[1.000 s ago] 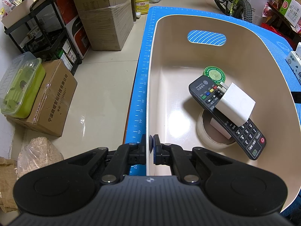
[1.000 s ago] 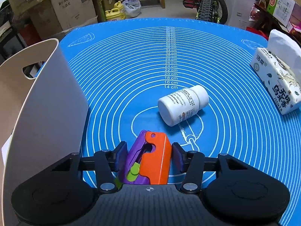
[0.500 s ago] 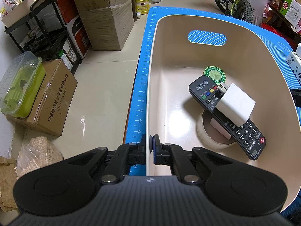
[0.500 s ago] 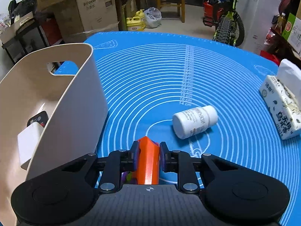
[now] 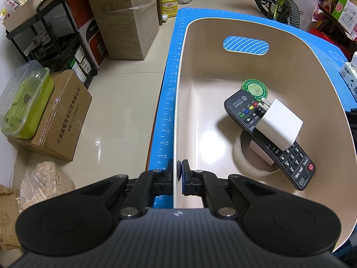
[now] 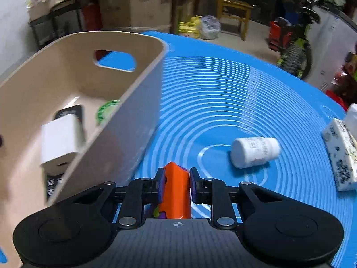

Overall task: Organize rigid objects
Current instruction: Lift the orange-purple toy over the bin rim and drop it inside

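My left gripper is shut on the near left wall of the beige bin. Inside lie a black remote, a white charger block on top of it, a green round tin and a tape roll. My right gripper is shut on an orange and purple toy, held above the blue mat just right of the bin. A white pill bottle lies on its side on the mat to the right.
A tissue pack lies at the mat's right edge. Left of the table are cardboard boxes, a black shelf and a green lidded container on the floor. A bicycle stands behind.
My right gripper has lifted the orange and purple toy off the mat and moved it left and up toward the bin. The left gripper has stayed on the bin wall.
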{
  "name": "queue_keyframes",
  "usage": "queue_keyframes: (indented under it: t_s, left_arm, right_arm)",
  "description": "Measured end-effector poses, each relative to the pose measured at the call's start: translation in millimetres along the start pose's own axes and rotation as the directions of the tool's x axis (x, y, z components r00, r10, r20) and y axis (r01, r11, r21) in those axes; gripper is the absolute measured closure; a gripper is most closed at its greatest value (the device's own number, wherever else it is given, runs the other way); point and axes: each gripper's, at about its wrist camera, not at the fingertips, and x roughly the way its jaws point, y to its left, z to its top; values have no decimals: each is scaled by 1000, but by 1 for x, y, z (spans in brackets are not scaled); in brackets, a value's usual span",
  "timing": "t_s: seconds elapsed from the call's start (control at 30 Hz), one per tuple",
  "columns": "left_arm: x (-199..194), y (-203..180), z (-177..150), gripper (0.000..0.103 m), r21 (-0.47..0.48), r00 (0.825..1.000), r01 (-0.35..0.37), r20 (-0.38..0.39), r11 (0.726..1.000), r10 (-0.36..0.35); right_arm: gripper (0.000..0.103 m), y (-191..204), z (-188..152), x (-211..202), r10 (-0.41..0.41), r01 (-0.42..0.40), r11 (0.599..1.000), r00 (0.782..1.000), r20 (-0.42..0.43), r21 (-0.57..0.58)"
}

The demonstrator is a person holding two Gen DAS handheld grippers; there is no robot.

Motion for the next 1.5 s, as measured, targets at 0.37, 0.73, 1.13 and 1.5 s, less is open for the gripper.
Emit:
queue_keyframes:
  t_s: [0.37,0.73,1.13,1.5]
  left_arm:
    - [0,0,0,96,-1,1000,0,0,1000,0]
    - [-1,2,0,96,1,1000,-1,-1,1000,1]
    - [-1,2,0,96,-2,1000,1,-1,1000,-1]
    - [-1,3,0,96,-2,1000,1,-1,1000,-1]
  right_arm:
    - [70,-32,-12,2,318,-286,922,944,-92,260]
    - [71,-14,-20,10,263,-236,956,953,-148,176]
    - [72,-18,-6,-39,139,-135,986,990,-31,101]
    - [72,-47,24,-103,43,-58,992,989,140,110]
